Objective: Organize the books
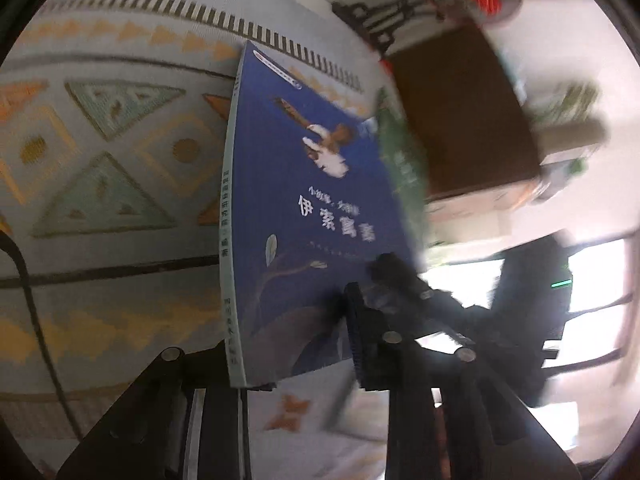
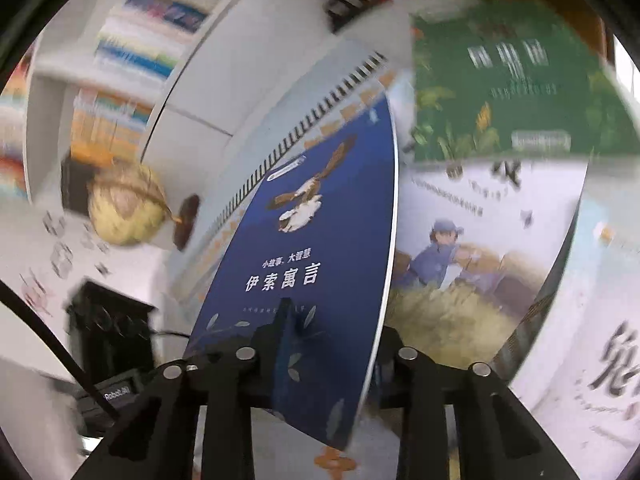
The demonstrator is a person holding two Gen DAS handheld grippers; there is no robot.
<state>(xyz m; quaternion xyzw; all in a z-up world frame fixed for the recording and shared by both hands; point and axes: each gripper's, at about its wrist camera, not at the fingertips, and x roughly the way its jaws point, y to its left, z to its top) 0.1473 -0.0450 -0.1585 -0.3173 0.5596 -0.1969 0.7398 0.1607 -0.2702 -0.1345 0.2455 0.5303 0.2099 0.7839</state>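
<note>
A blue book point(image 1: 304, 208) with a bird and white title on its cover stands on edge above the patterned cloth point(image 1: 112, 152), spine to the left. My left gripper point(image 1: 288, 332) is shut on its lower edge, one finger by the spine and one on the cover. In the right wrist view the same blue book point(image 2: 320, 248) sits between the fingers of my right gripper point(image 2: 338, 320), which is shut on it, one finger in front of the cover and one behind. The right gripper's black body point(image 1: 528, 280) shows at the right of the left wrist view.
Behind the blue book lie a green book point(image 2: 500, 80), an illustrated book point(image 2: 460, 248) with a figure in blue, and a white book point(image 2: 600, 360) with large black characters. A shelf of colourful books point(image 2: 132, 60), a straw ball point(image 2: 124, 208) and a brown box point(image 1: 460, 120) stand nearby.
</note>
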